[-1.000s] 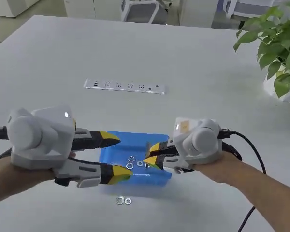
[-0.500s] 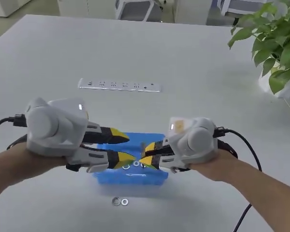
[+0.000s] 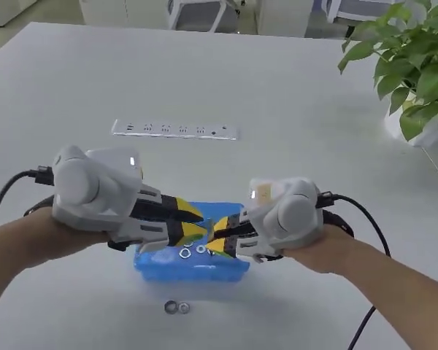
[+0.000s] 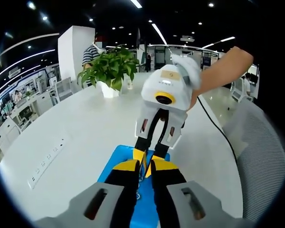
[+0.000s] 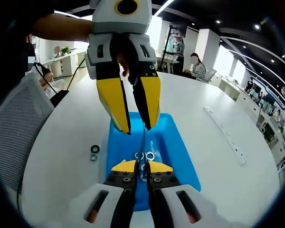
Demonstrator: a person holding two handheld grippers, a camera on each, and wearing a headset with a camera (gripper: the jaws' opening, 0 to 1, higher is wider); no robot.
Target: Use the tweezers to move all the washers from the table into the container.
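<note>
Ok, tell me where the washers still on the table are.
The two loose washers lie side by side on the table, in the head view just off the near edge of the blue container.

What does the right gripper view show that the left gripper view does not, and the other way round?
The right gripper view has two loose washers lying on the table beside the blue container, and the thin tweezers held in the fingers of the right gripper. The left gripper view has a potted plant. Both share the container, the table and the power strip.
</note>
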